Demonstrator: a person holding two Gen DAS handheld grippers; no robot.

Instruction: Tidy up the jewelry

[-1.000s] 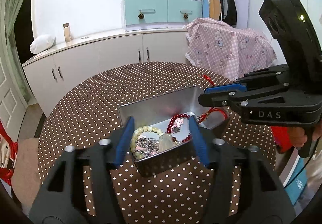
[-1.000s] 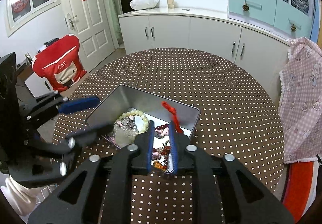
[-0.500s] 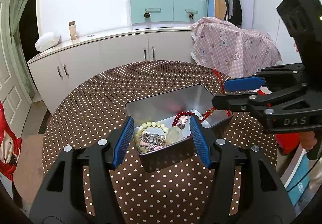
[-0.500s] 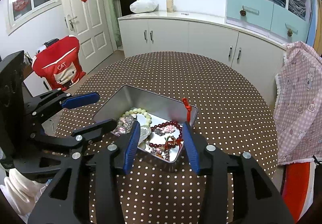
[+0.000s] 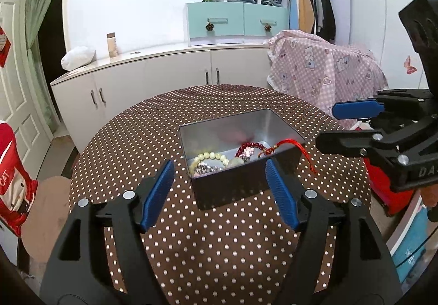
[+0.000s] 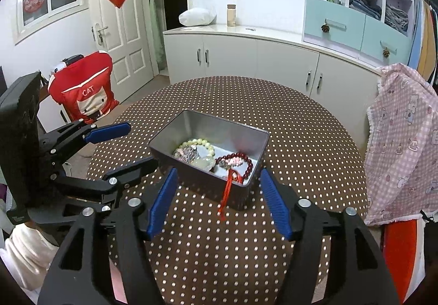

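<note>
A bedroom with white cabinets, a wardrobe and a pink-draped chair surrounds a round worktop (image 6: pixel 301 124) under a brown, white-dotted cloth. In the middle stands an open metal tin (image 6: pixel 247 137) holding the jewelry: a pale green bead bracelet (image 6: pixel 204 144) at the left, a silvery chain piece (image 6: pixel 189 153) just near of it, and a dark red bead bracelet (image 6: pixel 241 161) at the right, whose red tassel (image 6: pixel 227 191) spills over the near wall and hangs outside. The left gripper (image 5: pixel 219 192) hovers just near of the tin with its jaws spread wide and nothing between them; the right gripper (image 6: pixel 217 203) hovers likewise, wide apart and empty, the tassel dangling between its fingers without touching them. The sorting looks nearly finished, with only the tassel left to tuck in. To do it well, I would bring the right gripper down over the cord close to the rim, close gently on the thin strand rather than the fringe, lift it clear of the wall and lay it inside, while the left steadies the tin so it does not slide on the cloth.
</note>
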